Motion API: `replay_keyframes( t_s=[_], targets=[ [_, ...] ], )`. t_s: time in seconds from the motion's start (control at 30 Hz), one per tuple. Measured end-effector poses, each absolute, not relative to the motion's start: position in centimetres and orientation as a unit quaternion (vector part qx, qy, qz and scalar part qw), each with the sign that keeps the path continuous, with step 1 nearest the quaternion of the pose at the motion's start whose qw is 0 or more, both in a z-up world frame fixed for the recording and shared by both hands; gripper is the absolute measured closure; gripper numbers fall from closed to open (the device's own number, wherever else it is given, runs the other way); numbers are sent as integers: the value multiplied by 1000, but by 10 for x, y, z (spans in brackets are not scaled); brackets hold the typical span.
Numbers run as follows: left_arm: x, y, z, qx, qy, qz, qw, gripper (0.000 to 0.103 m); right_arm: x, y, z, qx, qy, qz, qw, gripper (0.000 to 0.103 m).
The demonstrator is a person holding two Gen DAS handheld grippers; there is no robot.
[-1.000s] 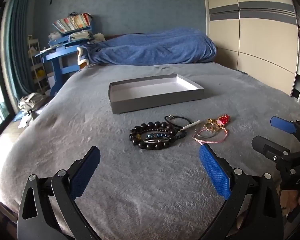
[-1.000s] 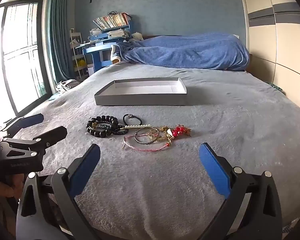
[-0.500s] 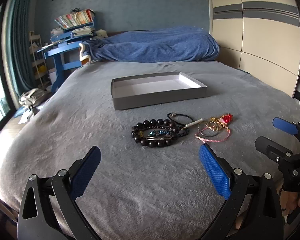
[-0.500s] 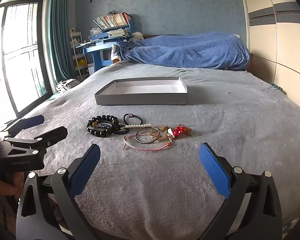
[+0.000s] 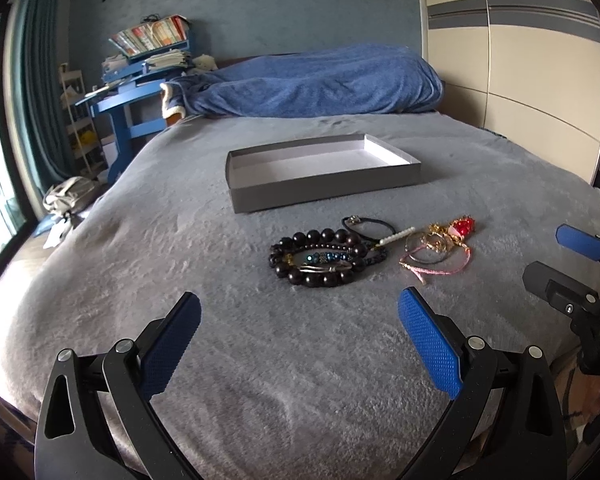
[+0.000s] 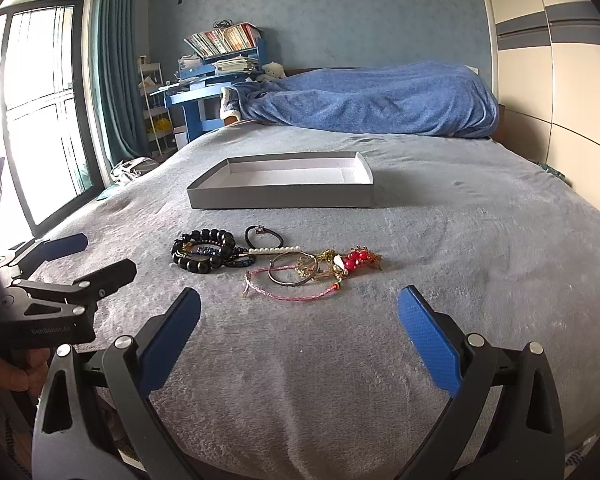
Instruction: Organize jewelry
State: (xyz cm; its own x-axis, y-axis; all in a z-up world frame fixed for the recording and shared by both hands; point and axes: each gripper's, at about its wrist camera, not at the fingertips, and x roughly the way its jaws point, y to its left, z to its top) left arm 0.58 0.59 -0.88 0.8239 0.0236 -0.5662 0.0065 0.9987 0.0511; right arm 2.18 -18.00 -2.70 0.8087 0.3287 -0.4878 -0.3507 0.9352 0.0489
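Both tongs, left tongs [image 5: 298, 334] and right tongs [image 6: 299, 332], gaped empty short of the tangled jewelry pile [image 6: 274, 260] on the grey bed blanket [image 6: 460, 240] (approach staging); shallow grey cardboard tray [image 6: 280, 198] waited just behind.

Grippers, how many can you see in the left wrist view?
2: the left gripper open in the foreground above the grey blanket, and the right gripper at the right edge, partly cut off.

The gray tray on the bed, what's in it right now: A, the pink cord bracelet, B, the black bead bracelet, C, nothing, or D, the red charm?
C: the gray tray shows only its bare white floor, and all the jewelry lies on the blanket in front of it.
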Motion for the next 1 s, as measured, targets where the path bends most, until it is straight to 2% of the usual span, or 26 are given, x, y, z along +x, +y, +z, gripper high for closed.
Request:
replay_keyframes(
  t_s=[1.0],
  targets=[
    [10, 2, -12, 18, 320, -12, 947, 6, 32, -186, -33, -9, 279, 166, 946, 5]
  ],
)
